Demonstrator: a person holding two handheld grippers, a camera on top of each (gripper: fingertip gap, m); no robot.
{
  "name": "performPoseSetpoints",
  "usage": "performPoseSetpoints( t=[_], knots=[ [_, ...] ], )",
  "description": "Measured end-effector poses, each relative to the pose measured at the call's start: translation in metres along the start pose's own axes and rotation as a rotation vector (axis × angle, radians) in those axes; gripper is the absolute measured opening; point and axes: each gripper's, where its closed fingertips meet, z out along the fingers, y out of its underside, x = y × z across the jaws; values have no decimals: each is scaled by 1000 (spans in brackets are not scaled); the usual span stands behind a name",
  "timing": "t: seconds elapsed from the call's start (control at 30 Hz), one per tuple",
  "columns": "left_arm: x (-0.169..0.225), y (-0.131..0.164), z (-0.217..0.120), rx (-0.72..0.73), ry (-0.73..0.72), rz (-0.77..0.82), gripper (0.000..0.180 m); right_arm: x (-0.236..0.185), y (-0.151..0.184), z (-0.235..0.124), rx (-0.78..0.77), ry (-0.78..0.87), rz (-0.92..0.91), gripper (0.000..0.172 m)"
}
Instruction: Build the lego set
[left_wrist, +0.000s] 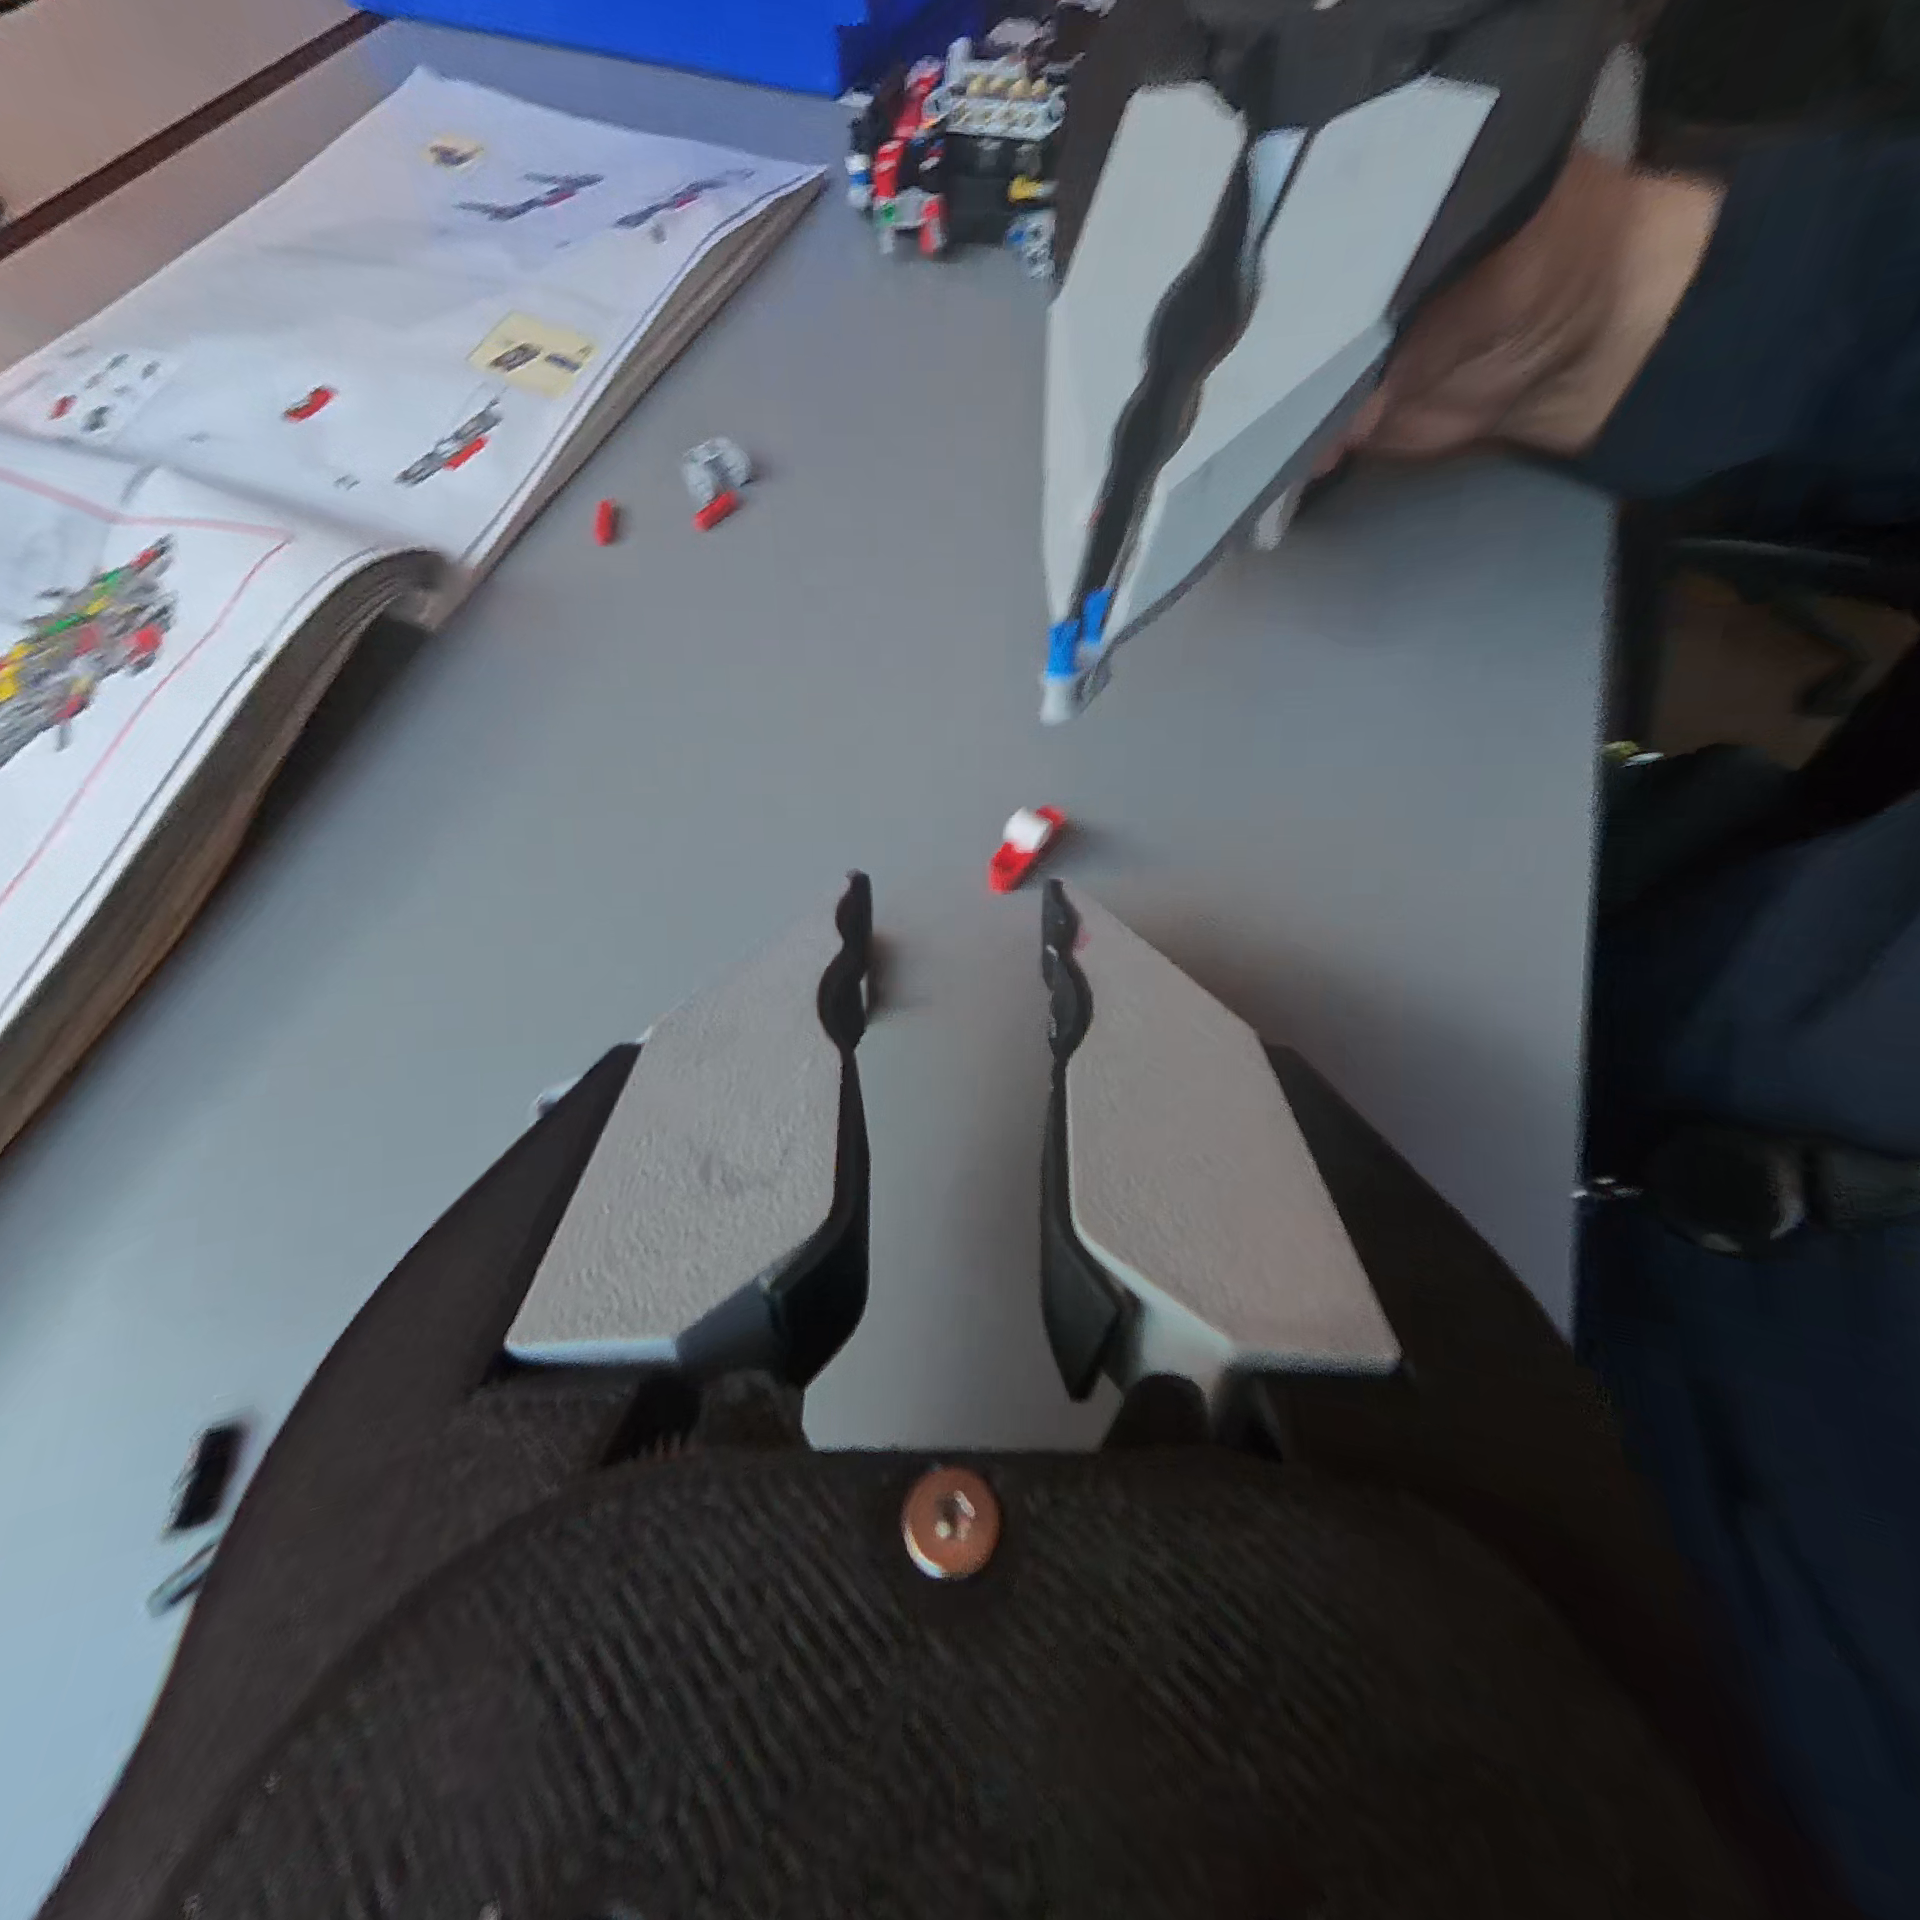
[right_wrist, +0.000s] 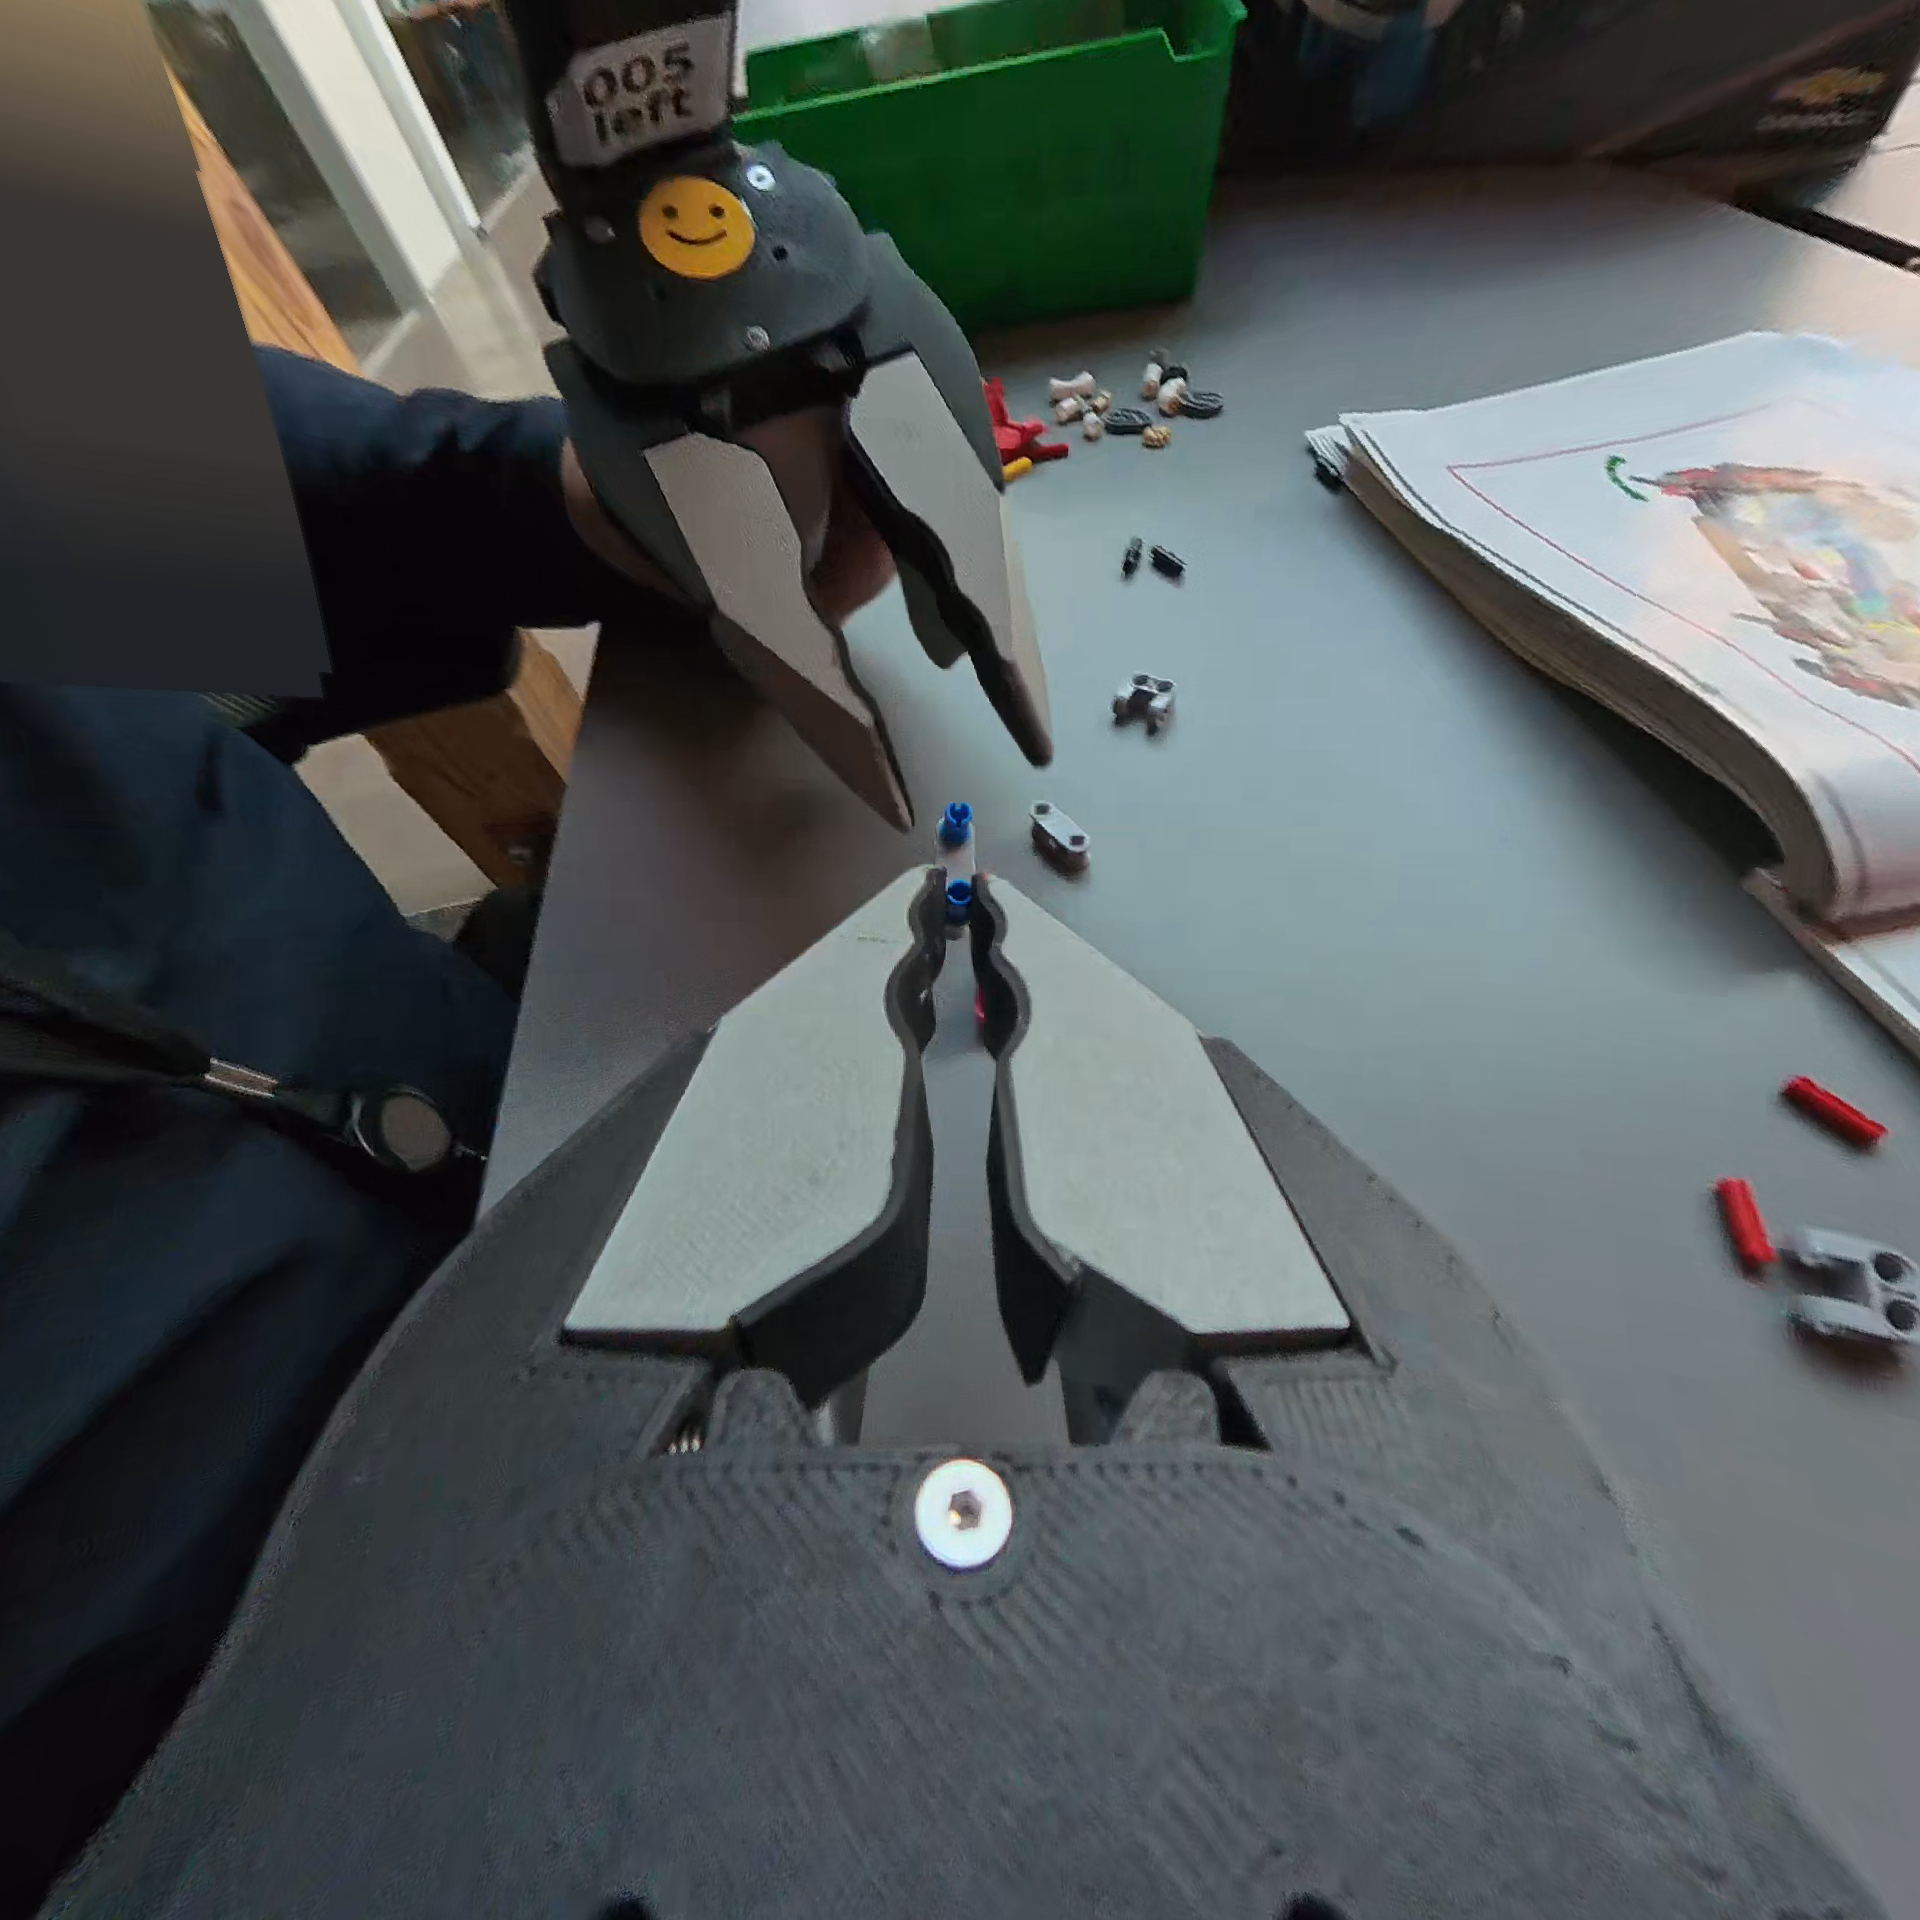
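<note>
The right gripper (right_wrist: 958, 902) has its fingers clamped on a small grey piece with two blue pins (right_wrist: 957, 854), its long axis running straight out past the fingertips above the desk (right_wrist: 1351, 935). The left gripper (left_wrist: 954, 902), fingers apart and empty, points toward it from just beside; a red-and-white piece (left_wrist: 1024, 844) lies on the desk just beyond its right fingertip.

We are seeing a grey table (right_wrist: 1351, 935) carrying an open manual (right_wrist: 1662, 623) at two o'clock, a green bin (right_wrist: 987, 187) at twelve, scattered small bricks (right_wrist: 1143, 707), red pins (right_wrist: 1834, 1112).
</note>
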Motion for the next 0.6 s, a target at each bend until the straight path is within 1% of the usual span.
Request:
performPoseSetpoints(
  t=[0.07, 0.17, 0.23, 0.3, 0.33, 0.37, 0.5, 0.6],
  knots=[
    [9, -10, 3, 40, 56, -29, 30, -8, -7, 4, 38, -49, 19, 2],
    [17, -20, 1, 108, 133, -82, 18, -15, -12, 7, 71, -93, 44, 2],
    [25, -26, 1, 138, 196, -119, 15, -18, -18, 7, 111, -133, 78, 1],
    [33, -32, 0, 169, 267, -156, 15, -19, -19, 8, 116, -158, 116, 1],
    [36, -34, 0, 182, 298, -176, 11, -19, -19, 9, 116, -169, 124, 1],
    [35, -36, -1, 193, 305, -196, 6, -20, -20, 9, 120, -177, 125, 1],
    [34, -38, -1, 219, 339, -259, 6, -19, -21, 8, 132, -165, 125, 1],
    [32, -32, 3, 138, 318, -252, 5, -16, -16, 10, 92, -160, 131, 2]
  ],
)
